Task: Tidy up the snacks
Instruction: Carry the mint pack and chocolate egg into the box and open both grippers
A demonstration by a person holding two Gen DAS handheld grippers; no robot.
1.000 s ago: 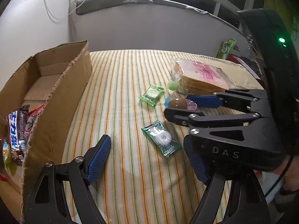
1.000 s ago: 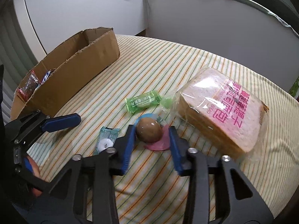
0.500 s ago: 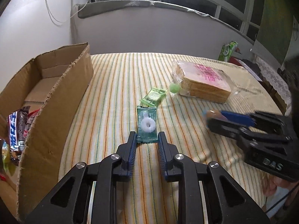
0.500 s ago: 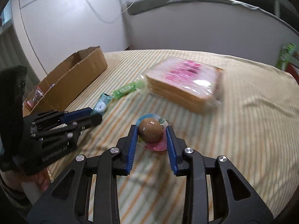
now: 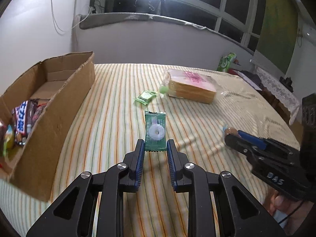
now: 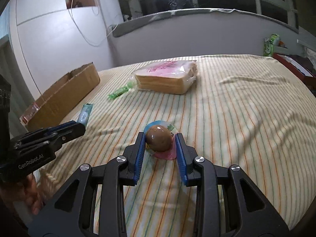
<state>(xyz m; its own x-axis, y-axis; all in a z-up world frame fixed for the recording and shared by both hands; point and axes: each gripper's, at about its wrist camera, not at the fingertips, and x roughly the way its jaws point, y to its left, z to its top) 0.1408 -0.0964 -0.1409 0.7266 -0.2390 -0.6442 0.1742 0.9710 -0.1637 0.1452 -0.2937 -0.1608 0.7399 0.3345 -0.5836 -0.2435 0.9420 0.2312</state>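
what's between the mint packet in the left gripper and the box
Nothing visible. The left gripper holds the mint packet by its near end, and only bare striped cloth lies between it and the box to its left. The box's near wall must be cleared from above.

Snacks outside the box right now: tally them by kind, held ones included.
Green candy packets: 2, the ring candy packet and the light green packet
Packaged egg: 1
Bread bag: 1
Total: 4
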